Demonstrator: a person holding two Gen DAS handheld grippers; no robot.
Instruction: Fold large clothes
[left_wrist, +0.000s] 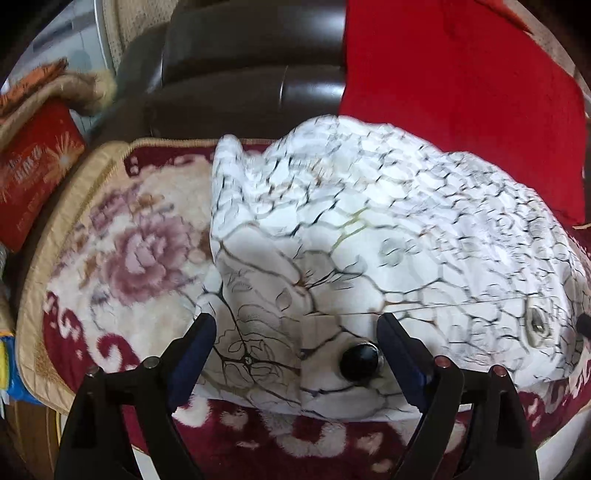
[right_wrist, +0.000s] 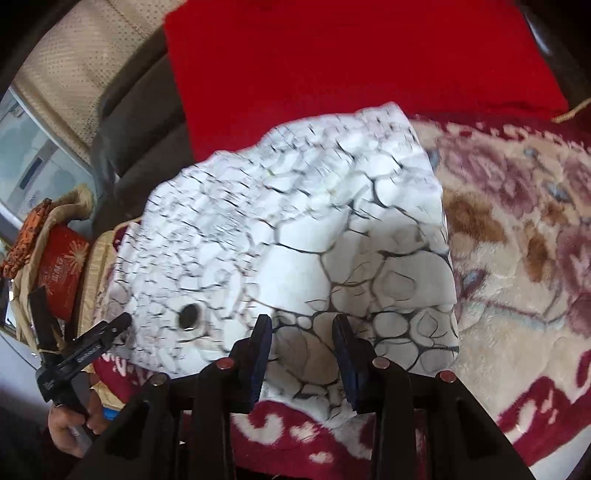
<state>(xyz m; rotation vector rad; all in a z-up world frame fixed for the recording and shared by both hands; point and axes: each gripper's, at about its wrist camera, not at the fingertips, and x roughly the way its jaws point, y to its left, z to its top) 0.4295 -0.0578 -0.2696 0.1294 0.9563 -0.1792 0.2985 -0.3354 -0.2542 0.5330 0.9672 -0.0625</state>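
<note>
A white garment with a black crackle print (left_wrist: 369, 240) lies folded into a bundle on a floral blanket; it also shows in the right wrist view (right_wrist: 295, 240). It has a black button (left_wrist: 360, 360). My left gripper (left_wrist: 297, 325) is open, its blue-padded jaws standing either side of the garment's near edge and the button. My right gripper (right_wrist: 303, 325) is open, with jaws astride the garment's near right corner. The left gripper also shows in the right wrist view (right_wrist: 92, 343), held by a hand at the garment's left edge.
A red and cream floral blanket (left_wrist: 140, 251) covers the seat; it also shows in the right wrist view (right_wrist: 517, 240). A red cloth (left_wrist: 461, 74) lies behind the garment. A dark sofa back (left_wrist: 240, 74) stands beyond. A red box (left_wrist: 33, 166) sits at the left.
</note>
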